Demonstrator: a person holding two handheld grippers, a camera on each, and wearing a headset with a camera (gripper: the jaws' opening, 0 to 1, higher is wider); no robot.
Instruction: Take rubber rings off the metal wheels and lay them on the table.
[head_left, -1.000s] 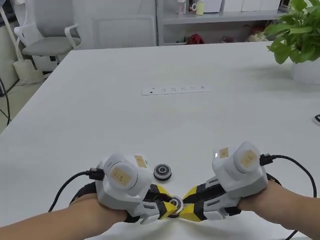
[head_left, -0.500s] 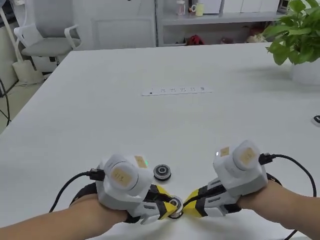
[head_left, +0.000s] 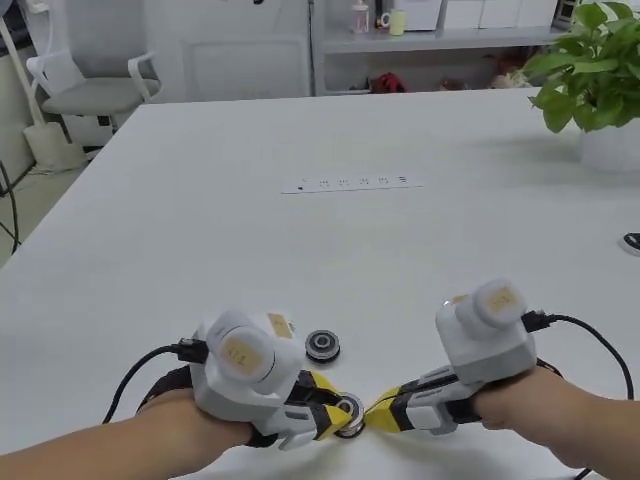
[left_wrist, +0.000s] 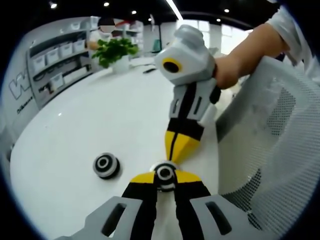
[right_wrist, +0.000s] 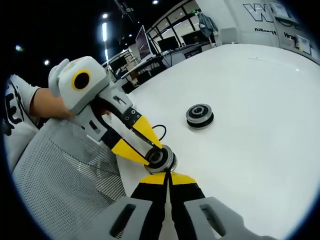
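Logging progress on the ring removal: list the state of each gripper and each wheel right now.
left gripper, shut on the held wheel.
right gripper, shut, tips against the held wheel's edge.
loose wheel, lying flat on the table, untouched, rubber ring on.
held wheel, clamped between the left jaws, its ring apparently on too.

Glossy metal wheel (left_wrist: 165, 173), black rubber ring (right_wrist: 200, 122), smooth matt table (head_left: 300, 250).

plant (head_left: 590, 60) cropped (right edge), wheel (head_left: 349, 407) half-hidden
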